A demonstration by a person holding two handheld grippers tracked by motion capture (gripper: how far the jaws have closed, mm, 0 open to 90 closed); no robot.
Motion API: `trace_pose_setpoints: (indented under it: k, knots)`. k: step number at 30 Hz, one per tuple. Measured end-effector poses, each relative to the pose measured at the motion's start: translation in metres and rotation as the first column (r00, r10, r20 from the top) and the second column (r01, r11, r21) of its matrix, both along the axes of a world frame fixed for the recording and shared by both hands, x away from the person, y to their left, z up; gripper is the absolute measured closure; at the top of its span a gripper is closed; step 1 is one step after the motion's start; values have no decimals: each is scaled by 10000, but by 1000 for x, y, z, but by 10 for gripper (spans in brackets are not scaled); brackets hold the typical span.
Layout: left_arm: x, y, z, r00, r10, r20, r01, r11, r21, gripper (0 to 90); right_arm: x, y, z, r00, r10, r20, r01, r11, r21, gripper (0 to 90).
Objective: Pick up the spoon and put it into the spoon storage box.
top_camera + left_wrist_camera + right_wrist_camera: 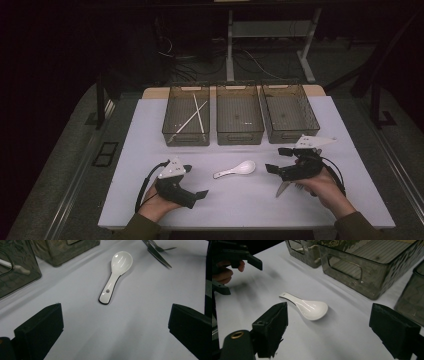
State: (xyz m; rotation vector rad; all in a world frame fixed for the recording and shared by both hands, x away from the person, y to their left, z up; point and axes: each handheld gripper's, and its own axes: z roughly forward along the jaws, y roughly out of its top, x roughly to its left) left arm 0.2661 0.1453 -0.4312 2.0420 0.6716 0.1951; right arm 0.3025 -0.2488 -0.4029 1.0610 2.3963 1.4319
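Note:
A white ceramic spoon (235, 170) lies on the white table between the two hands, bowl toward the right. My left gripper (196, 182) rests at the front left, pointing at the spoon (116, 275), and its jaws are open with nothing between them. My right gripper (276, 159) is held at the right of the spoon (308, 306), a little above the table. Its jaws stand wide open and nothing is between them. The spoon lies ahead of both pairs of jaws, apart from them.
Three see-through grey bins (240, 131) stand in a row at the back. The left bin (186, 137) holds white chopsticks (196, 116). A metal knife (282, 188) lies under the right hand, with a fork (162, 248) beside it. The left gripper (237, 260) shows across the table.

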Motion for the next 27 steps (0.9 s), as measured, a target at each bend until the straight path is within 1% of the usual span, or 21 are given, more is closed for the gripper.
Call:
trace_pose_setpoints:
  k: [3,9,14,17,22,27]
  knots:
    - [0,0,0,10000,13,32,-13,10000,12,0,4,5,2,10000,90,11,-90,10000,-29,155]
    - [0,0,0,10000,-17,71,17,10000,-13,0,13,16,5,9998,172,-33,-172,9998,93,155]
    - [0,0,0,9999,-63,135,63,10000,48,0,21,25,6,9997,260,-25,-260,9996,63,155]
    - [0,0,0,9999,-49,140,48,10000,17,0,26,30,7,9995,311,-33,-310,9995,68,155]
    - [0,-1,0,9998,-113,161,112,9999,45,0,34,42,5,9988,458,-171,-458,9989,-27,156]
    - [0,0,0,9998,-99,158,98,9999,44,0,40,55,-1,9973,593,-429,-602,9980,-203,161]
